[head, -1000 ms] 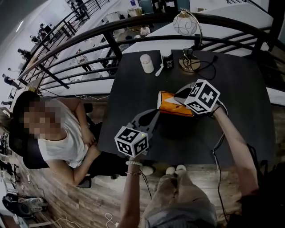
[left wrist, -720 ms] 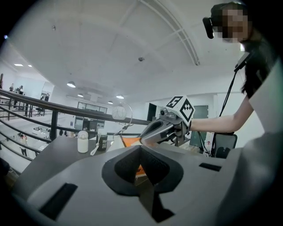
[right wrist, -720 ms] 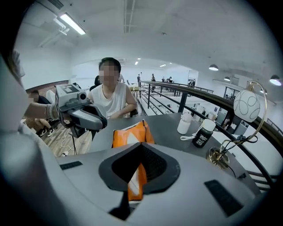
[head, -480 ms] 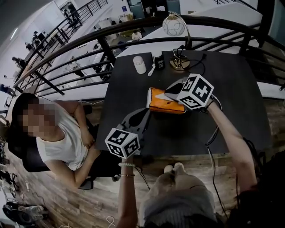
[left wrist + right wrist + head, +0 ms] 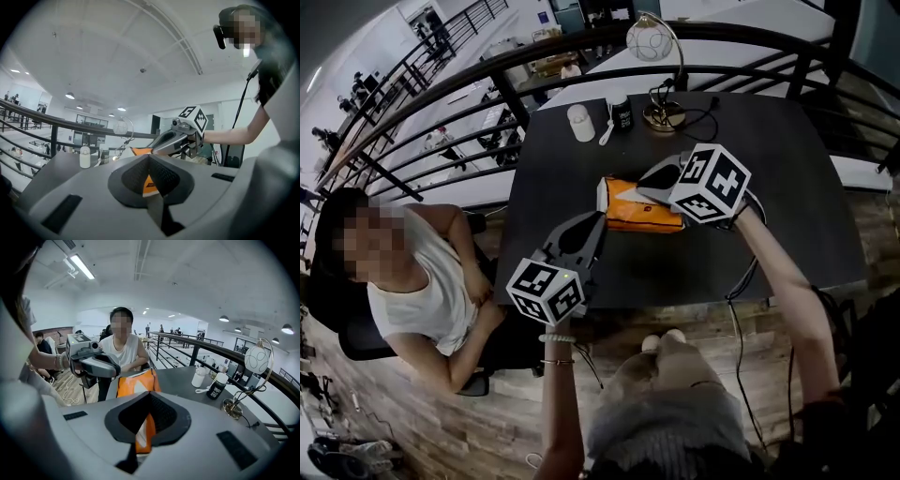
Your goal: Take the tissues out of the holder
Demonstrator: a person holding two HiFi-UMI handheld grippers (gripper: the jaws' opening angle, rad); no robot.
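An orange tissue holder [image 5: 630,208] with a white opening lies flat in the middle of the black table [image 5: 787,187]. My right gripper [image 5: 654,176] rests over its right end, jaws shut, and orange and white material shows in the slit between them [image 5: 143,427]; the rest of the tissue holder [image 5: 136,383] stretches away beyond the tips. My left gripper [image 5: 592,223] hovers just off the holder's left end, pointing at it, jaws shut with nothing held. From the left gripper view the tissue holder [image 5: 140,151] lies a little way ahead, under the right gripper [image 5: 161,143].
A white bottle [image 5: 580,123], a dark jar [image 5: 621,110], a white spoon [image 5: 607,133] and a globe lamp [image 5: 659,114] with its cable stand at the table's far edge. A seated person [image 5: 412,281] is close to the table's left side. A black railing [image 5: 469,84] curves behind.
The head camera has shifted, so everything sits lower left in the picture. Both grippers keep about the same places at the two ends of the tissue holder.
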